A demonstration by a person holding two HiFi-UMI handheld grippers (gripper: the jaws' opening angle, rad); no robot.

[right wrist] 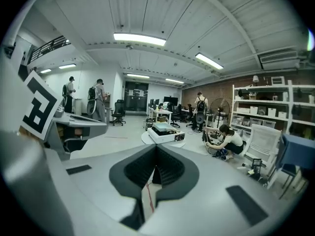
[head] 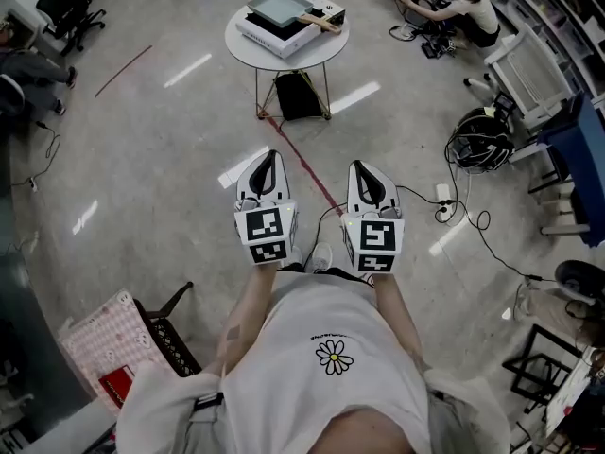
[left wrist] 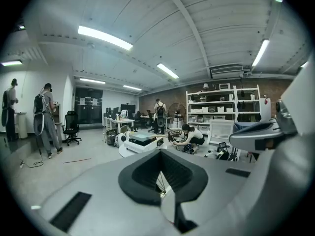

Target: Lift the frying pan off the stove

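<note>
Well apart from both grippers, on the middle of the tabletop of a round table (head: 248, 47): a white stove (head: 284, 36) with the frying pan (head: 280, 7) flat on top, wooden handle (head: 319, 22) toward the right edge. Too small to tell what is inside the pan, maybe nothing. Left gripper (head: 271, 155) and right gripper (head: 364, 166) side by side, jaws pressed together, holding nothing. Table legs partly hidden by a black bag (head: 299, 96).
</note>
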